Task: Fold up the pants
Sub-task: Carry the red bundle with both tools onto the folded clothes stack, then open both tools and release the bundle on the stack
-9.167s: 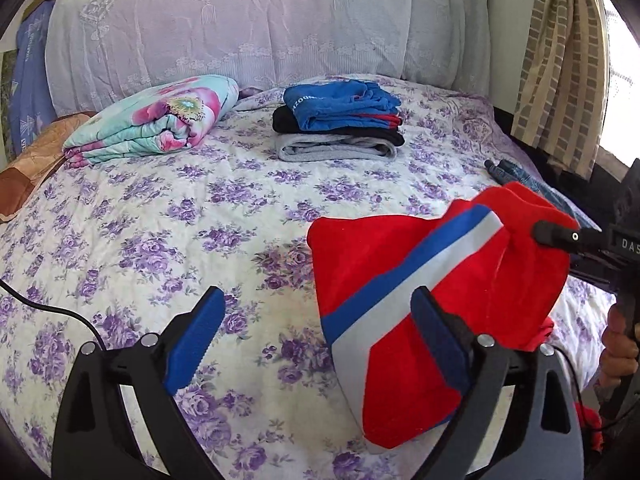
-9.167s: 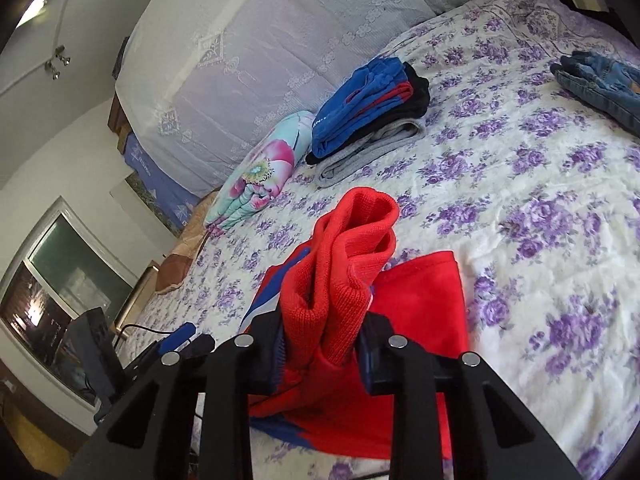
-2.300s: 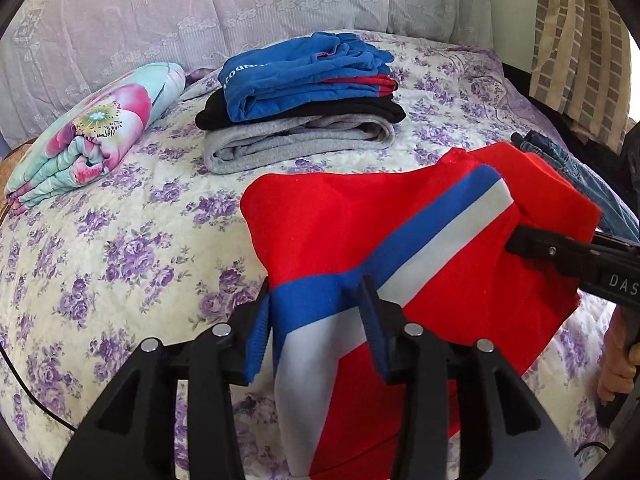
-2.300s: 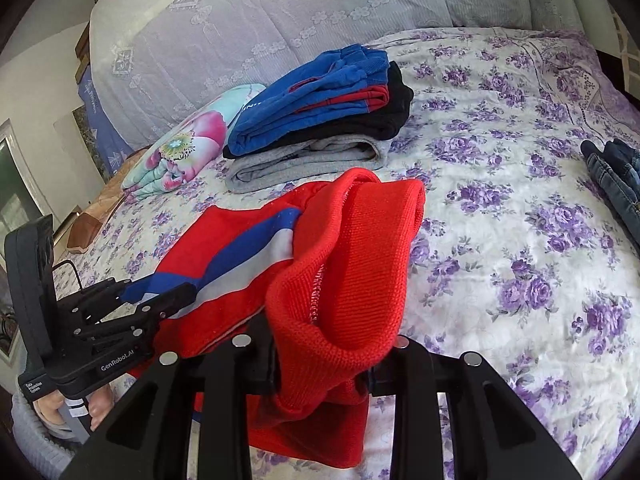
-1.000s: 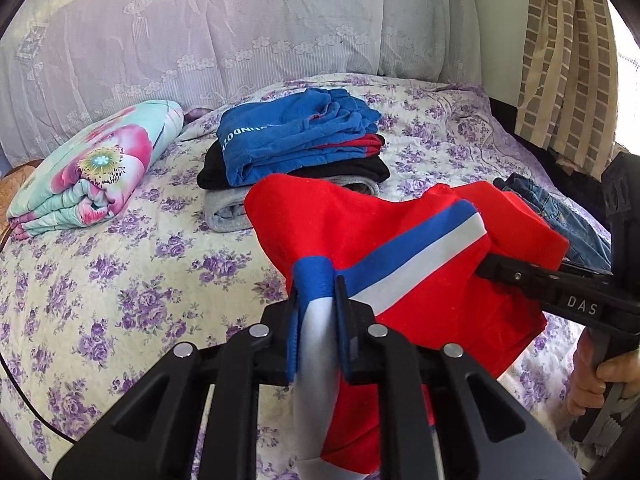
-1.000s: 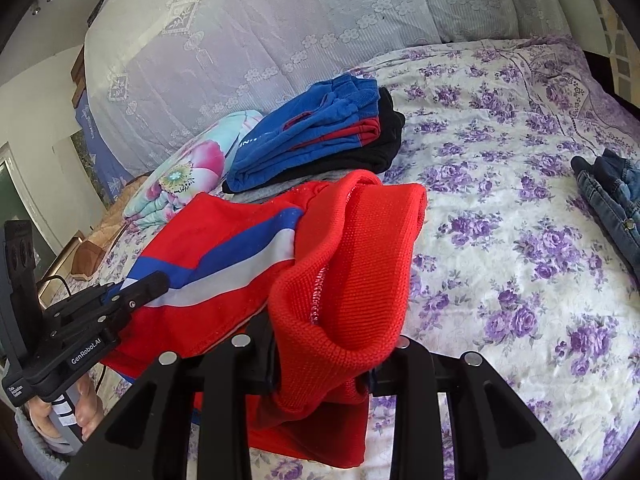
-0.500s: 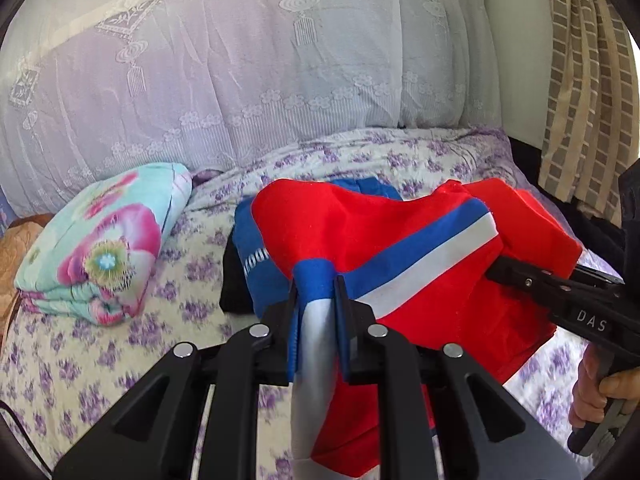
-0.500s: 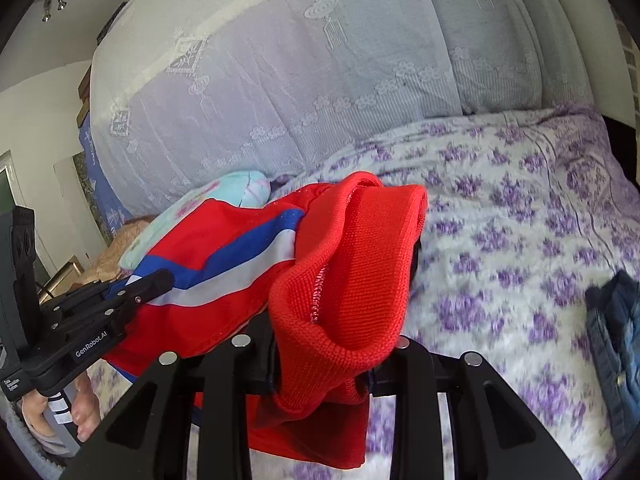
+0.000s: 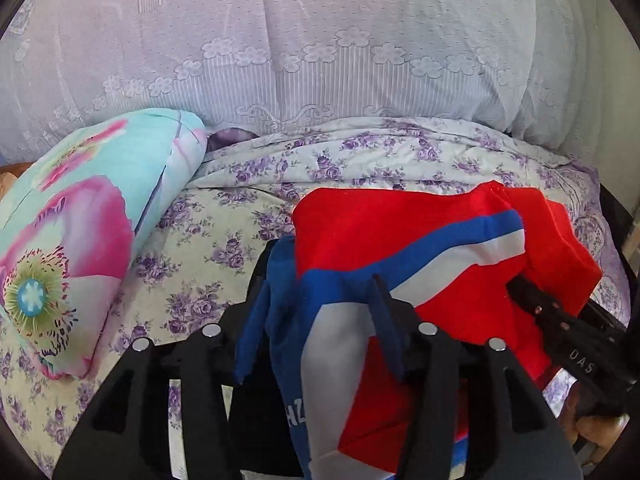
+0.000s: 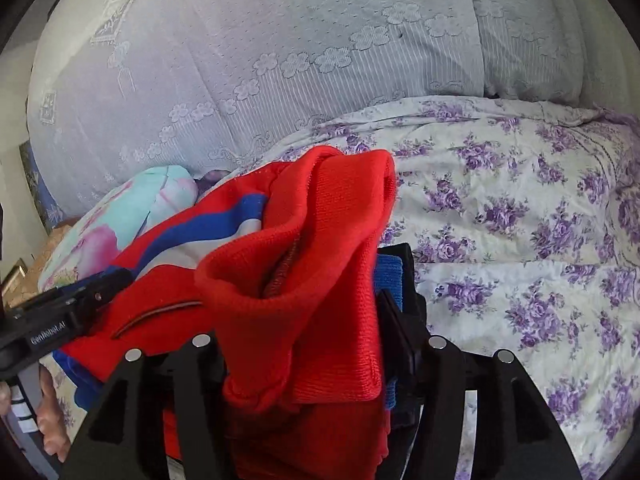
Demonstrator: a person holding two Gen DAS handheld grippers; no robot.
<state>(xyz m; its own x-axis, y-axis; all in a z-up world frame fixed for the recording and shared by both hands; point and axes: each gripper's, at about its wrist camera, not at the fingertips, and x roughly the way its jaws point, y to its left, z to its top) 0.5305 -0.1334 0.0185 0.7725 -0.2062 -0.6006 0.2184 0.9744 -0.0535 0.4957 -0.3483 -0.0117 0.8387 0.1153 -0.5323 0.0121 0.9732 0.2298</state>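
The red pants sit on top of the folded clothes pile on the bed. Left gripper has opened around the striped end, right gripper clamps the red waistband. Flowery blanket off to the left.

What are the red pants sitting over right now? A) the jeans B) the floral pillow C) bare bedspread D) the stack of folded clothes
D. The red pants lie over the blue top garment of the folded stack, which peeks out beneath them, while the floral pillow sits apart to the side. The left gripper and right gripper each have fabric between their fingers.
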